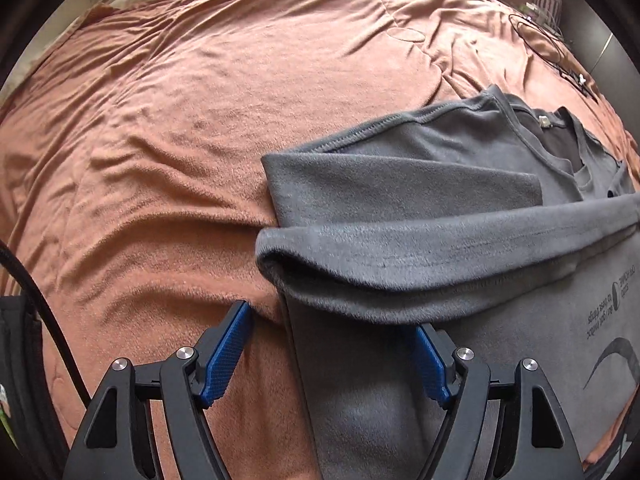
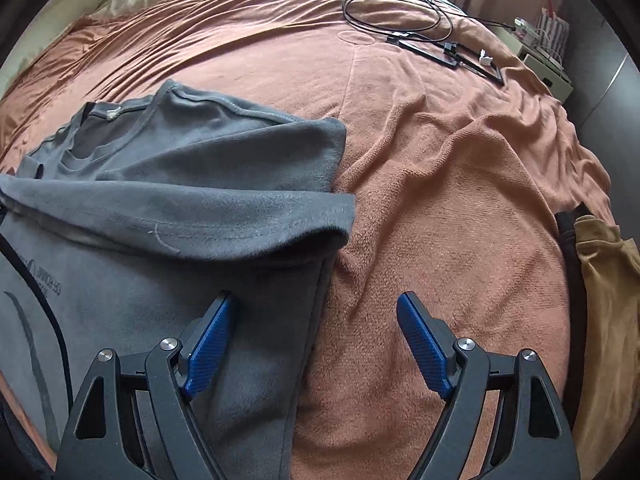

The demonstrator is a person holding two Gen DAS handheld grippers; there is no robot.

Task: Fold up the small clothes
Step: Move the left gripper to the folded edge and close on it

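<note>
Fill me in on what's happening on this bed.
A person is folding a grey shirt on the bedspread with two hand-held grippers. Both sides are folded in and a fold lies across the middle. The left tool and right tool are open at the shirt's two side edges, gripping nothing.

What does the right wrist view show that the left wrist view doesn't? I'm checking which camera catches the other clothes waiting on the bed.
Only the right wrist view shows the mustard-yellow garment at the bed's right edge and the flat black frame-shaped item beside the cable loop. Only the left wrist view shows the black strap at its left edge. Both show the partly folded grey suede-like T-shirt, the rust-orange bedspread, the thin black cable and an open hand-held gripper.
</note>
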